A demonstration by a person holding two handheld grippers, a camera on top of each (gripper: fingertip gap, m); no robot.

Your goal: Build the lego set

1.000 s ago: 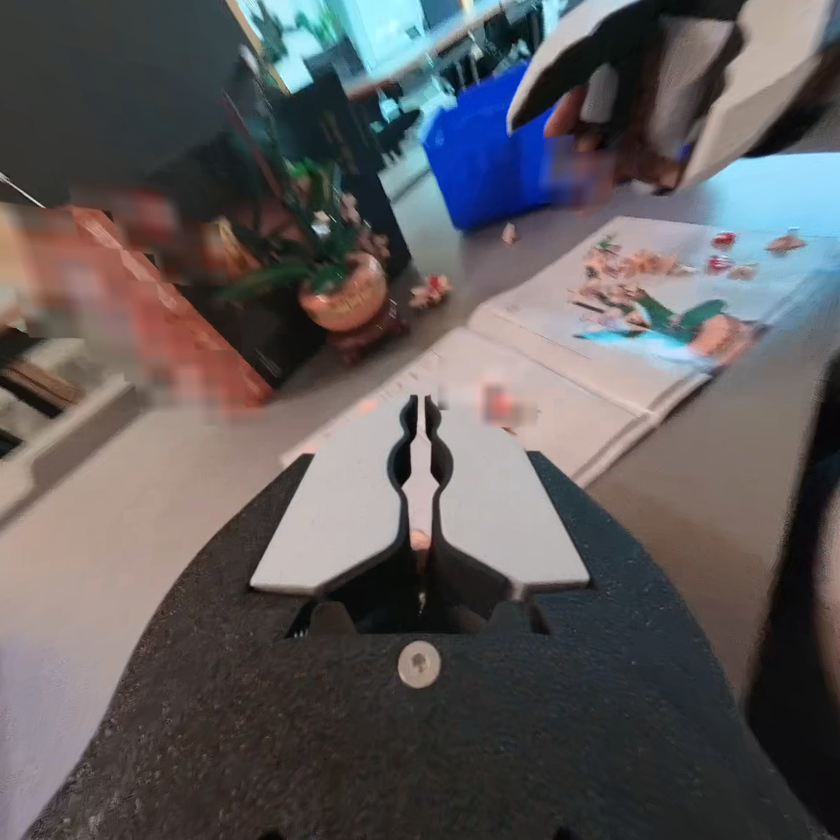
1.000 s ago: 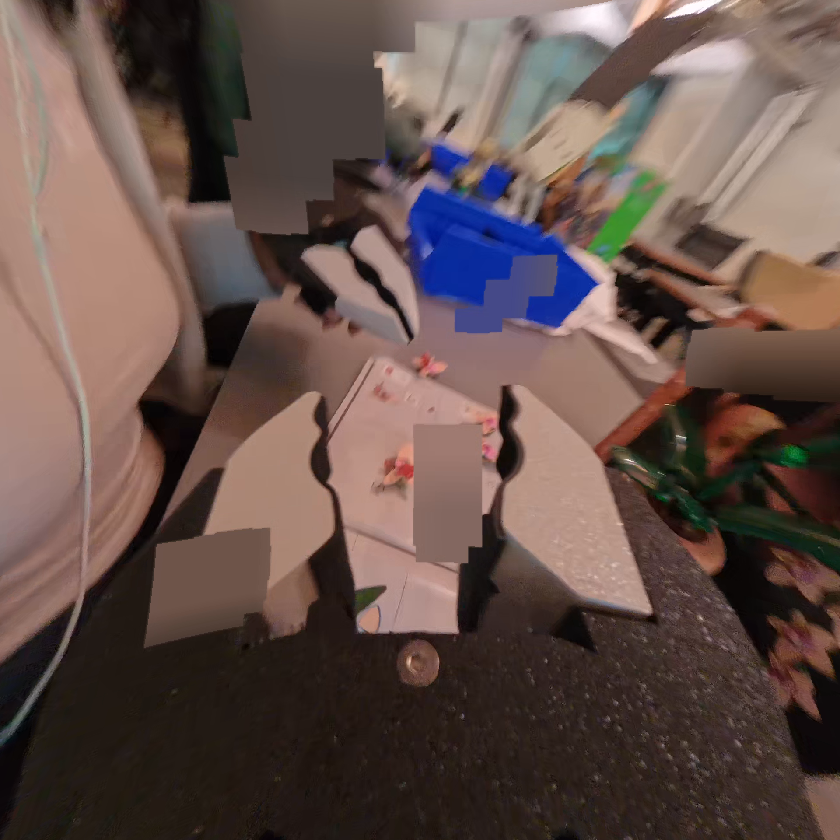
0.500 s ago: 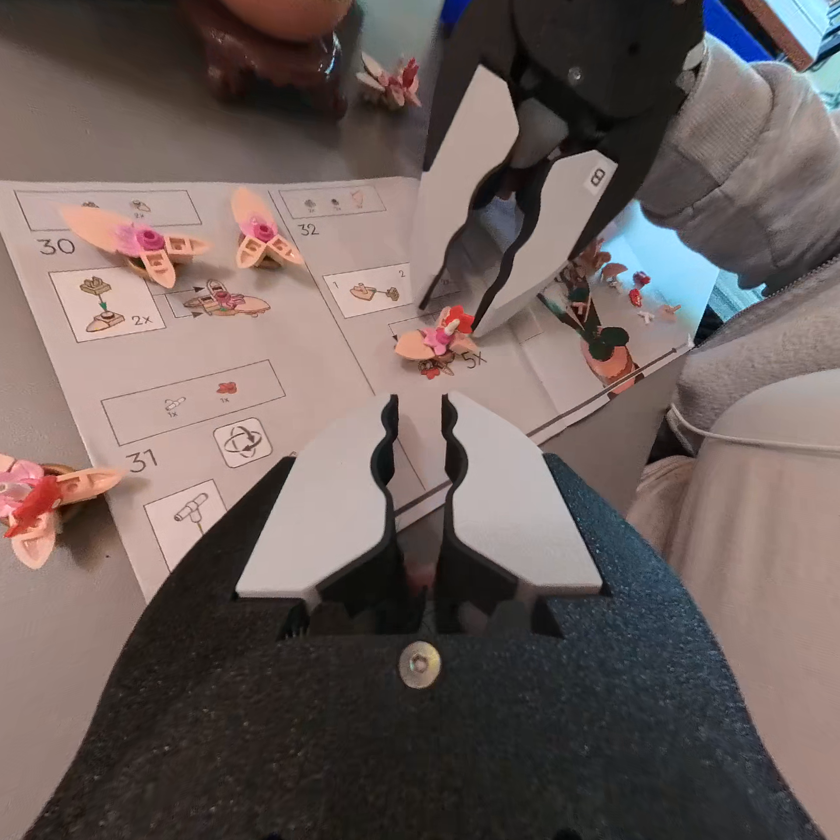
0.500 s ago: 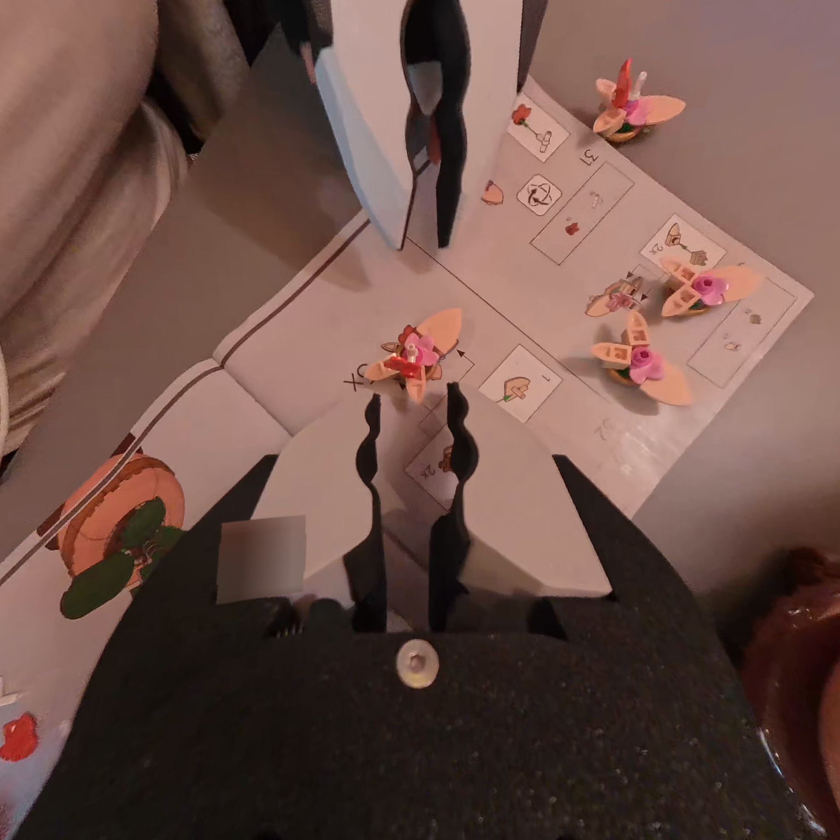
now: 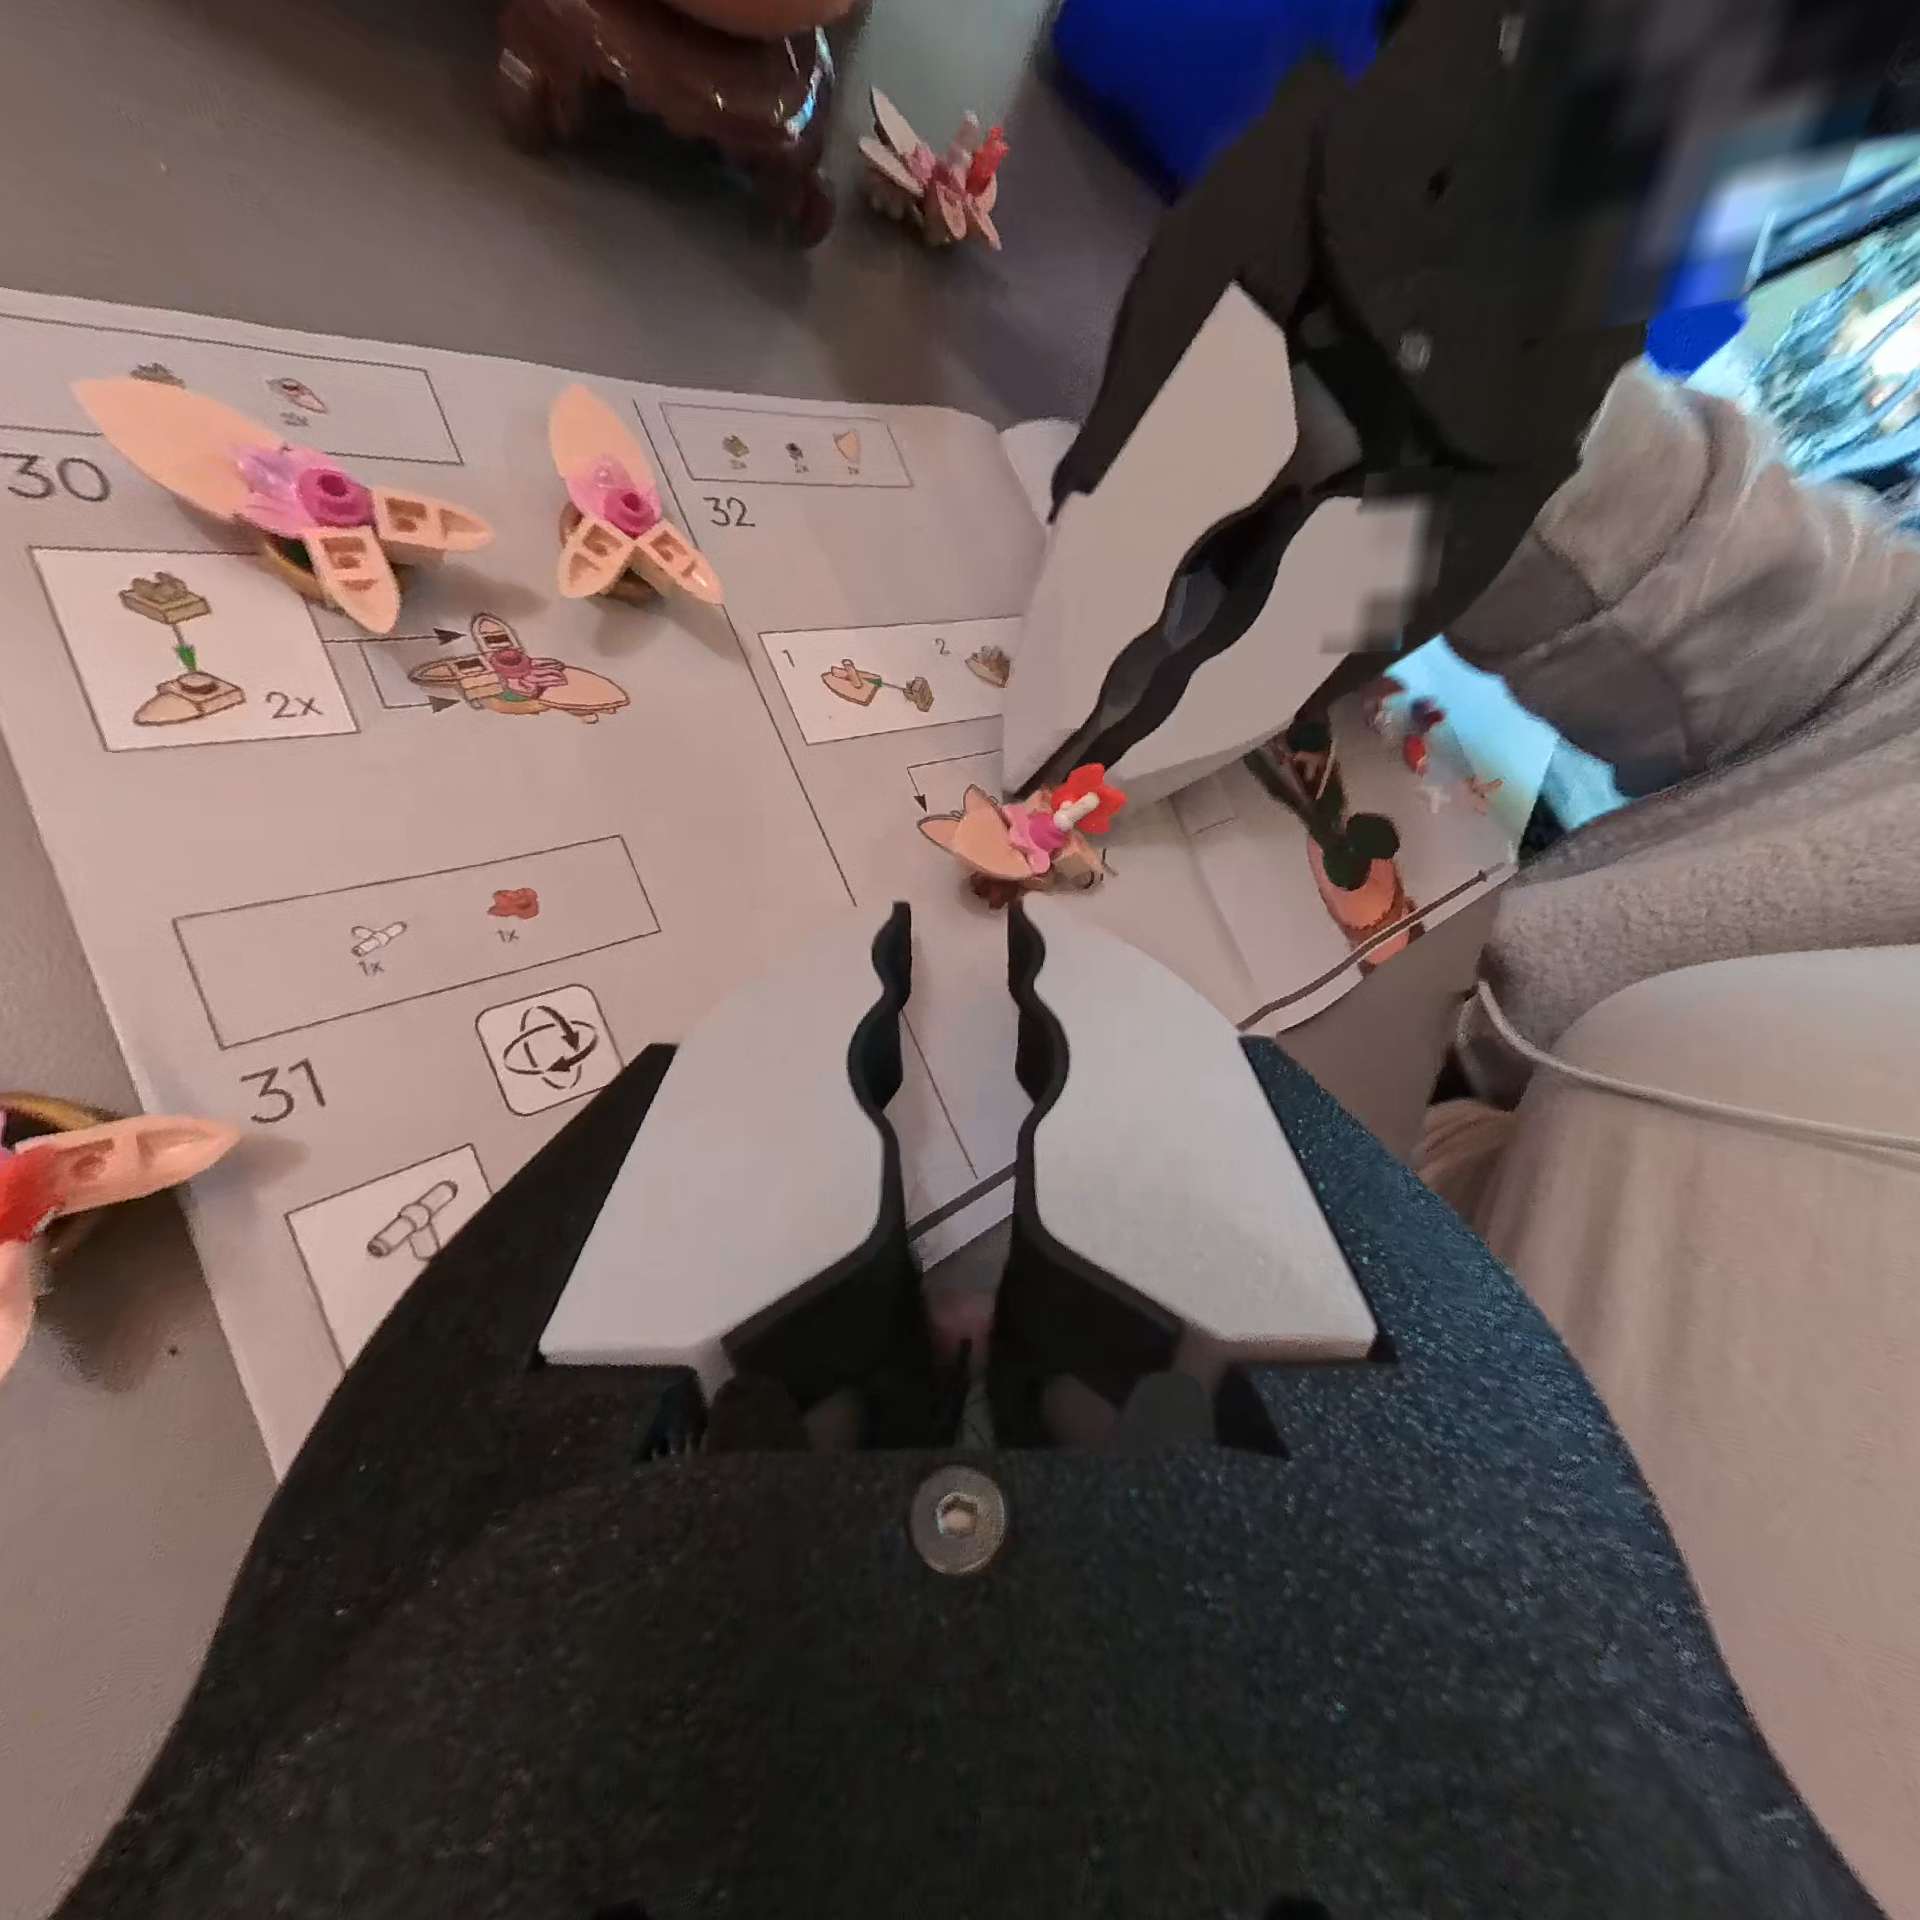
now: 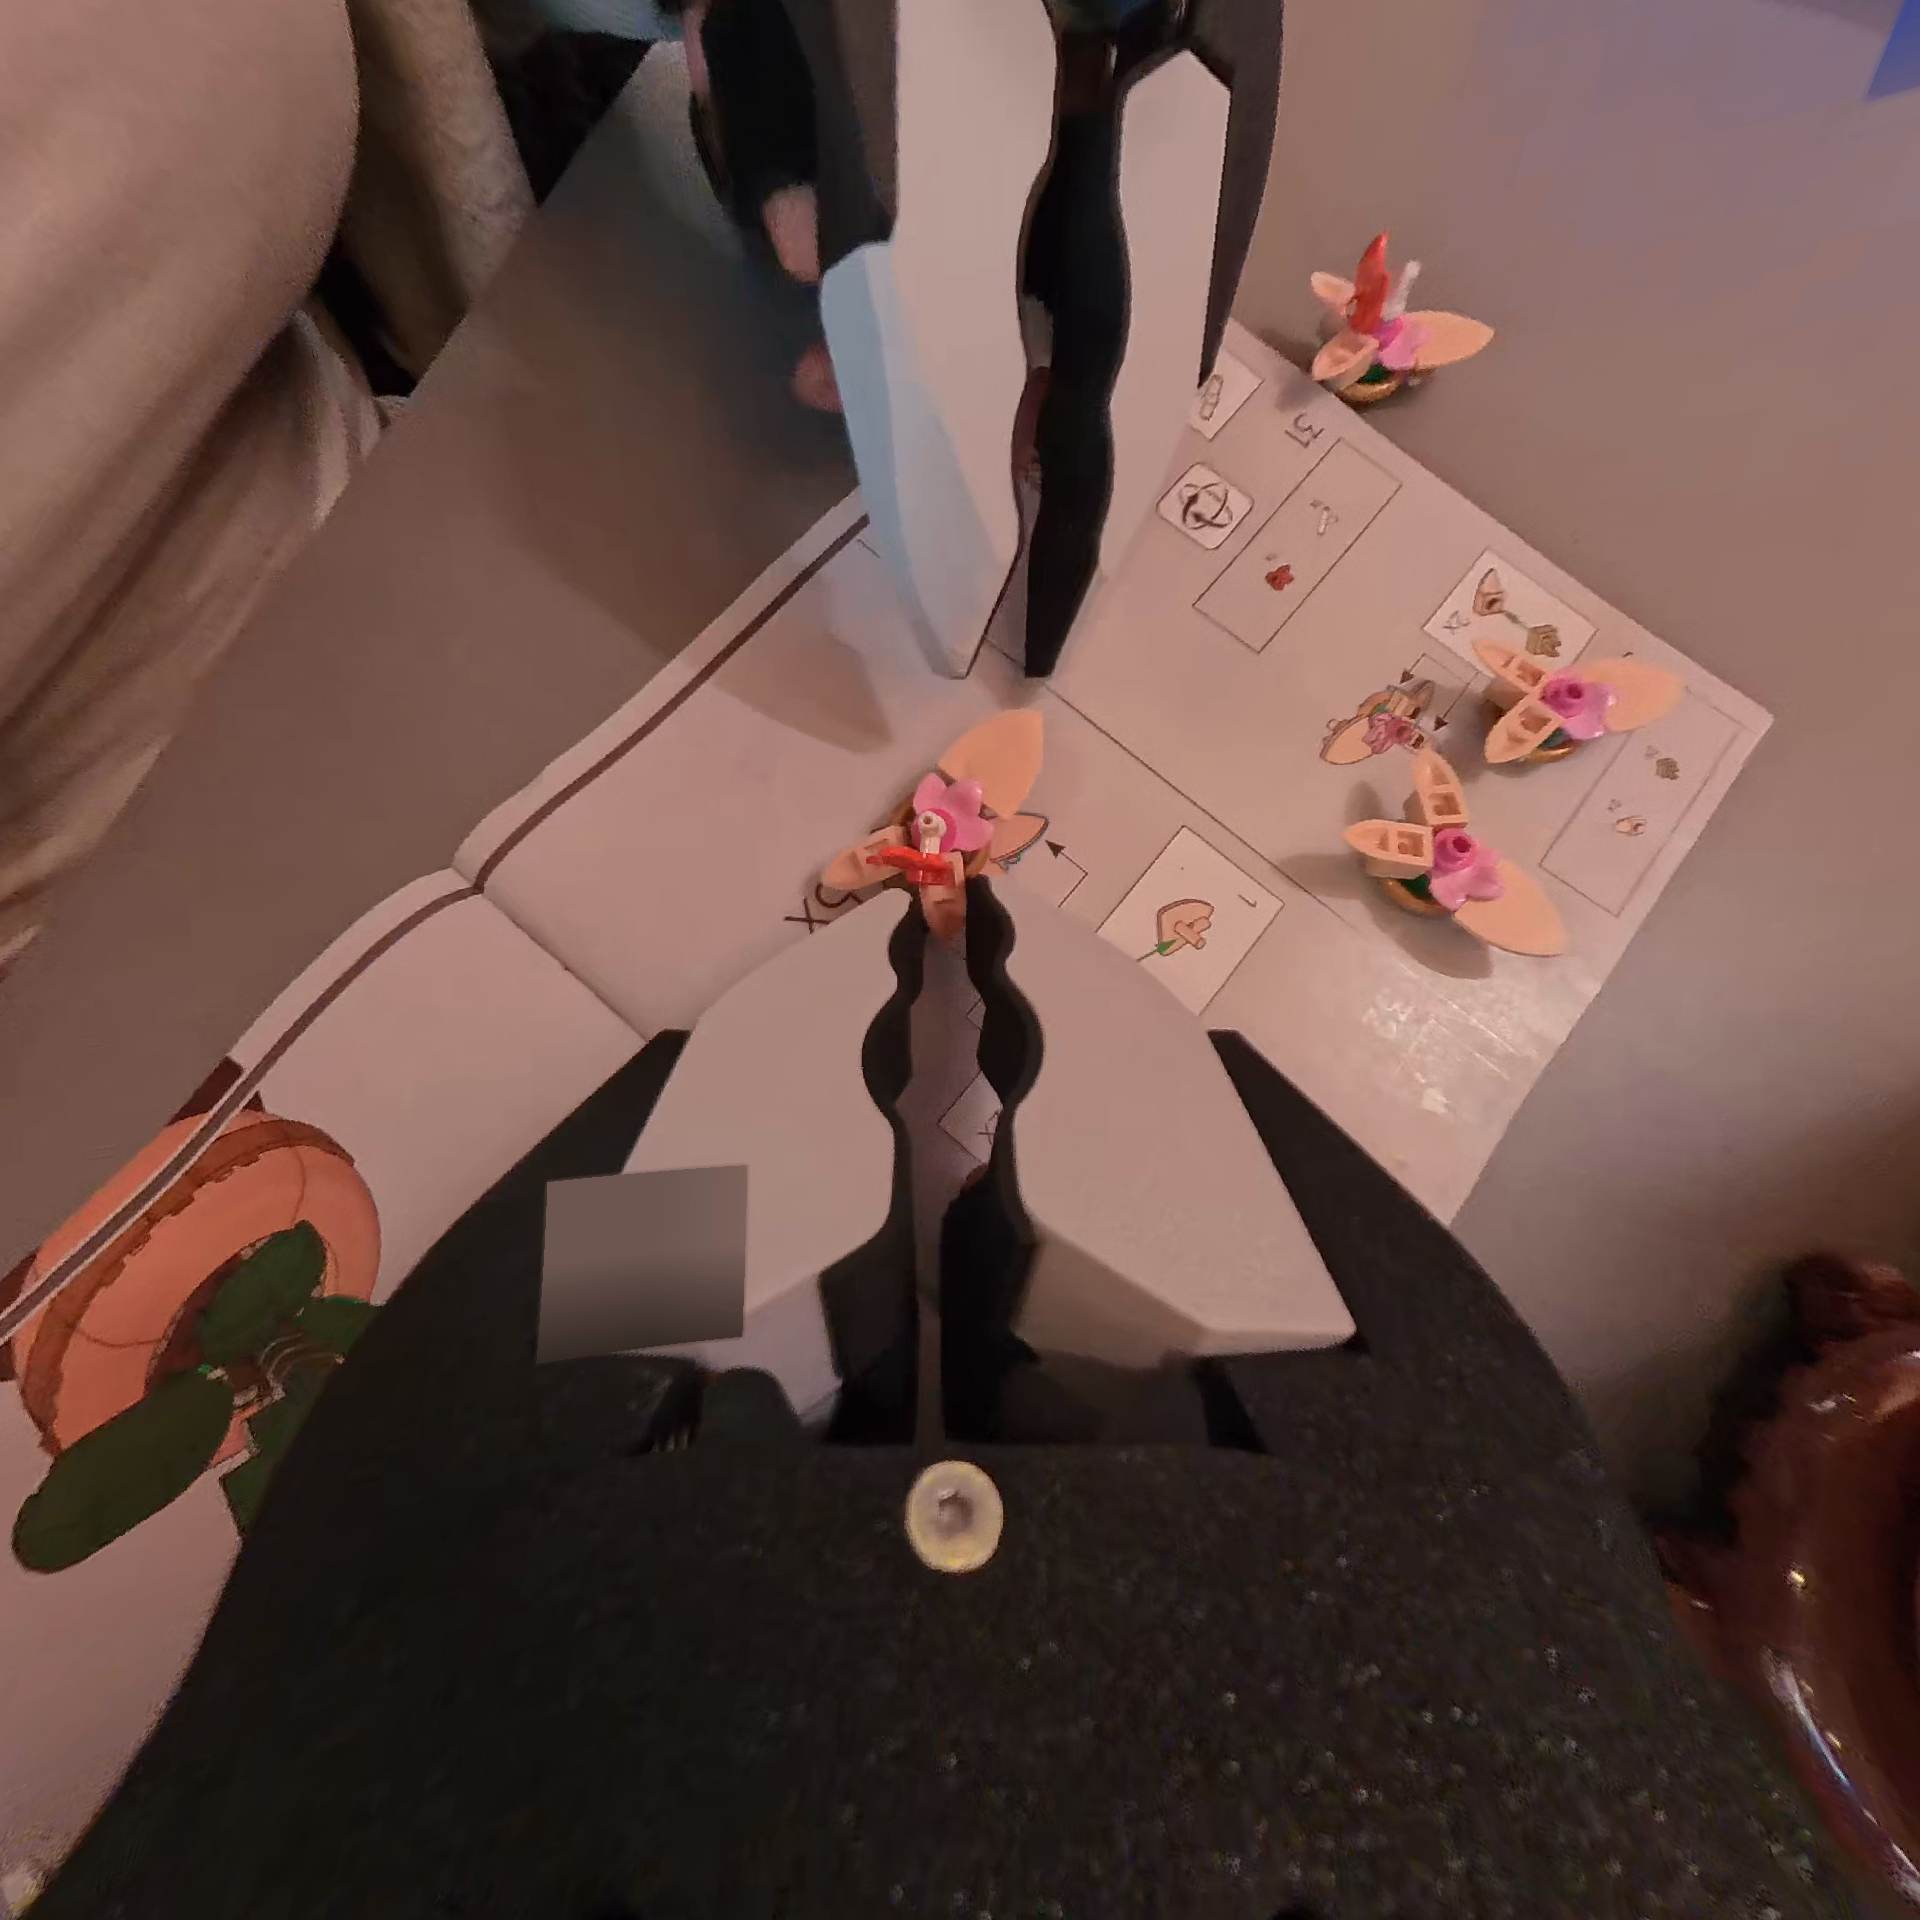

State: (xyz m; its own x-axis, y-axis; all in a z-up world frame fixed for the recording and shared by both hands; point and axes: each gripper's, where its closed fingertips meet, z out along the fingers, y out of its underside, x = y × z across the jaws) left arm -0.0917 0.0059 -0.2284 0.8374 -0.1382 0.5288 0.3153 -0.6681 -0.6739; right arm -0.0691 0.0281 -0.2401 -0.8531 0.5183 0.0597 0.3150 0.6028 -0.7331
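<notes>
A small lego flower point(image 5: 1023, 831) with tan petals, a pink centre and a red piece lies on the open instruction booklet point(image 5: 623, 810). It also shows in the right wrist view point(image 6: 940, 821). My right gripper point(image 6: 943, 914) is closed narrowly on the flower's near tan petal; in the left wrist view its tips point(image 5: 1039, 784) touch the flower from above. My left gripper point(image 5: 961, 920) is slightly open and empty, its tips just short of the flower. In the right wrist view it point(image 6: 997, 670) stands on the far side of the flower.
Two more flowers point(image 5: 312, 509) point(image 5: 613, 520) lie on the booklet page, one point(image 5: 62, 1174) beside its left edge, one point(image 5: 935, 177) near the brown pot base point(image 5: 675, 73). A blue bin point(image 5: 1174, 83) stands behind. The person's body point(image 5: 1714, 1247) is at the table edge.
Both grippers have come down from above the table to the booklet. The right gripper has moved onto the flower and its jaws have narrowed around a petal. The left gripper has edged closer.
</notes>
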